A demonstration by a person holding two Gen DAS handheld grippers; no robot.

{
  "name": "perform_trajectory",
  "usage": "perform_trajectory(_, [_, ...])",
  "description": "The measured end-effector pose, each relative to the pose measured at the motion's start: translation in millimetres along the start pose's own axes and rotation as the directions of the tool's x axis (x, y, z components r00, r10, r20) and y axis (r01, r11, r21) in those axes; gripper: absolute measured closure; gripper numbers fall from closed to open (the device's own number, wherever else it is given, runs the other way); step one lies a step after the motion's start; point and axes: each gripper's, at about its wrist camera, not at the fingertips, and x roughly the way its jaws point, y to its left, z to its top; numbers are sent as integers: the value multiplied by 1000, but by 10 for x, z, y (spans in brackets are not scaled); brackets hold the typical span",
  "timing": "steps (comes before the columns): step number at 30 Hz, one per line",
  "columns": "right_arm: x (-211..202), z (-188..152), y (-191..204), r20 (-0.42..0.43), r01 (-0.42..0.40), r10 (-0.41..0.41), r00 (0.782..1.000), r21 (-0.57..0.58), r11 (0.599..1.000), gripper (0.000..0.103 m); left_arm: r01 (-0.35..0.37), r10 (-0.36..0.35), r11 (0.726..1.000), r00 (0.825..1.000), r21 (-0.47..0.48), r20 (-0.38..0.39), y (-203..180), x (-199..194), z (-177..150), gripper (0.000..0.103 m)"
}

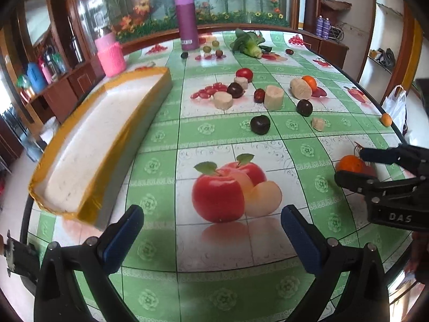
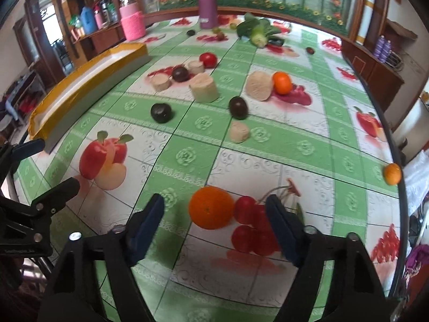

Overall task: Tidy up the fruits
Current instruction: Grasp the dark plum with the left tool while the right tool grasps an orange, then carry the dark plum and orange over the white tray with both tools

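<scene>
1. The worktop carries scattered fruit; a long yellow-edged tray lies along its left side.
2. The right gripper is spread wide around the orange, not touching it. Centre the fruit, then close gently.
3. The left gripper is spread, holding nothing.

The table has a green cloth with fruit pictures, and on it lie oranges, dark plums, a tomato and a long tray.
</scene>
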Motion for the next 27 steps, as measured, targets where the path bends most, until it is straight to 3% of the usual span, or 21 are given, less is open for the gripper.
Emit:
perform_trajectory(2, [56,-12,8,-19,-18,18,1000,-4,1000,52,-2,2,1000,1000,14,1,-18,8,-15,0])
perform_trajectory(7, [45,-74,-24,-10,-22,21,1000,-20,1000,68,45,-45,999,999,12,-22,2,30,31,4])
perform_trajectory(12, [-84,-127,-168,18,-9,9,1000,21,1000,68,102,-102,995,994,14,-40,-84,166,308,11])
perform_trajectory(17, [-167,-209,-266,24,16,-16,1000,24,1000,68,120,-118,993,991,18,-67,-296,482,628,32])
perform_trajectory(22, [-200,-264,-345,27,17,-17,999,35,999,68,151,-153,988,981,-30,-115,-397,769,801,44])
perform_trajectory(24, [-208,-274,-358,28,15,-16,999,31,999,68,148,-151,988,981,-31,-118,-444,829,830,51])
perform_trajectory(27, [-220,-286,-374,34,10,-11,999,27,1000,68,143,-146,989,984,-29,-106,-494,862,842,72])
